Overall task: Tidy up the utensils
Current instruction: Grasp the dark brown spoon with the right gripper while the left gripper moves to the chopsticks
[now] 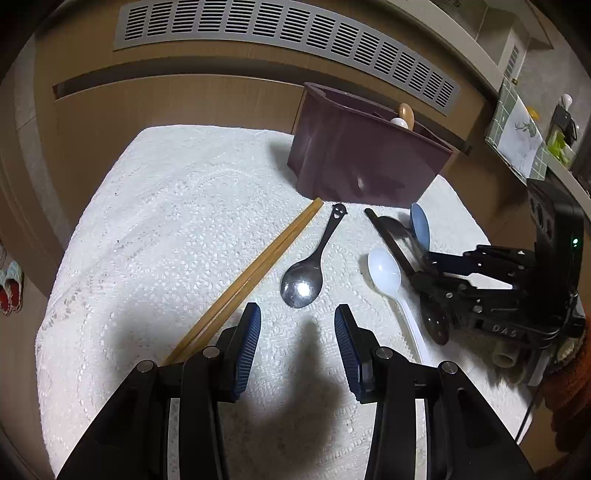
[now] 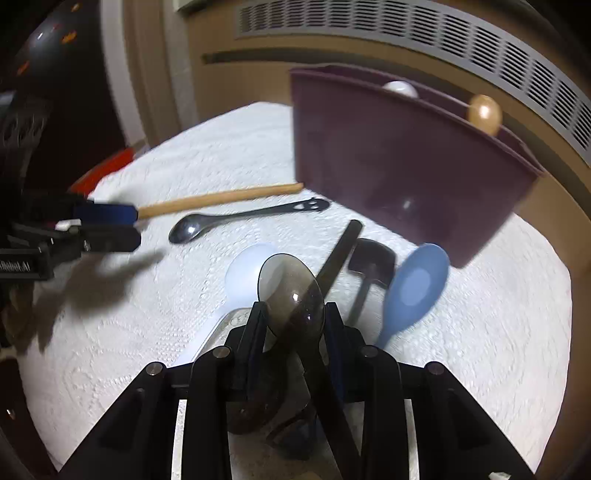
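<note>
On a white cloth lie wooden chopsticks, a steel spoon with a face handle, a white plastic spoon, a blue spoon and a black utensil. A maroon utensil holder stands at the back with a tan spoon in it. My left gripper is open, just short of the steel spoon. My right gripper is shut on a smoky translucent spoon, held above the white spoon and facing the holder.
The cloth-covered table sits against a wooden cabinet with a grey vent. The right gripper's body lies at the table's right edge. A blue spoon and black scoop lie before the holder.
</note>
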A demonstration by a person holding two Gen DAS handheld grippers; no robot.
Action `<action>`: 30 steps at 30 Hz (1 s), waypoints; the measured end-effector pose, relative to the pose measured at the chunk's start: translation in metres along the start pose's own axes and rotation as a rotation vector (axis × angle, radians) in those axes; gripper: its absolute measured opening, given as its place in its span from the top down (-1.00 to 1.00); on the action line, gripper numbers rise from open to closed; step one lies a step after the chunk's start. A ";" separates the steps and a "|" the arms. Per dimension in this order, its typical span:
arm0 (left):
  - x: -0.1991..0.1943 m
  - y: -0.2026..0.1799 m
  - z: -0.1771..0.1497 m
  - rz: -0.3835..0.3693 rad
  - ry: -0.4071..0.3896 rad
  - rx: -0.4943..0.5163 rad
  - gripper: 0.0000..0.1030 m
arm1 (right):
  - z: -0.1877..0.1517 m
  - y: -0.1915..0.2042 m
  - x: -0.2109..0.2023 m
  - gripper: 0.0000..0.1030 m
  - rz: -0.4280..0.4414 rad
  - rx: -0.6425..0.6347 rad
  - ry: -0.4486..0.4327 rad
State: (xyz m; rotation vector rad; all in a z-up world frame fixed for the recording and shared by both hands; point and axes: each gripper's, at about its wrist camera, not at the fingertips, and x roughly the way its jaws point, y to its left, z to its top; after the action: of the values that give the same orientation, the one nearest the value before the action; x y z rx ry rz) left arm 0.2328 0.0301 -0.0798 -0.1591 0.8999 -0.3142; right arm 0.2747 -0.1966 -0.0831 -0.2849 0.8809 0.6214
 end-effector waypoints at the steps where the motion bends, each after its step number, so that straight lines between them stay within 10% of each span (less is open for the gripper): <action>1: 0.001 0.000 0.000 -0.003 0.000 0.002 0.17 | -0.002 -0.003 -0.005 0.45 -0.002 0.032 -0.009; 13: 0.016 -0.011 0.032 0.021 -0.006 0.122 0.18 | -0.034 -0.055 -0.064 0.46 -0.112 0.392 -0.200; 30: 0.035 0.023 0.040 0.129 0.114 0.141 0.33 | -0.045 -0.057 -0.071 0.46 -0.094 0.424 -0.251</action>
State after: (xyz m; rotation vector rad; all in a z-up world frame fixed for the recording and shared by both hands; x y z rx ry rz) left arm 0.2893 0.0401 -0.0868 0.0471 0.9925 -0.2673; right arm 0.2476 -0.2908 -0.0562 0.1318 0.7311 0.3603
